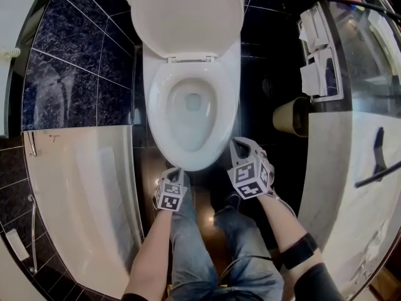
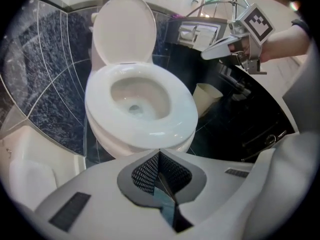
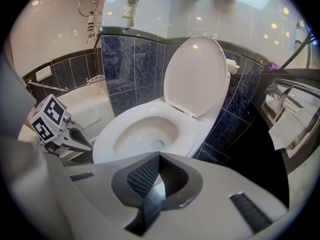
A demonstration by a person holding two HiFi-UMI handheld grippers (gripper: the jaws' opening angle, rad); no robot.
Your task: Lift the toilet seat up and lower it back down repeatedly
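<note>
The white oval plastic toilet seat point(image 1: 187, 14) stands raised at top centre above the white ceramic bowl point(image 1: 160, 108), while left gripper point(image 1: 174, 173) and right gripper point(image 1: 243, 146) hover lower centre, both jaws pressed together, empty.

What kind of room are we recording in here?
A bathroom, possibly a hotel's. A white toilet with its lid raised stands against dark tiled walls. A bathtub lies on one side of it, and paper holders hang on the other.
</note>
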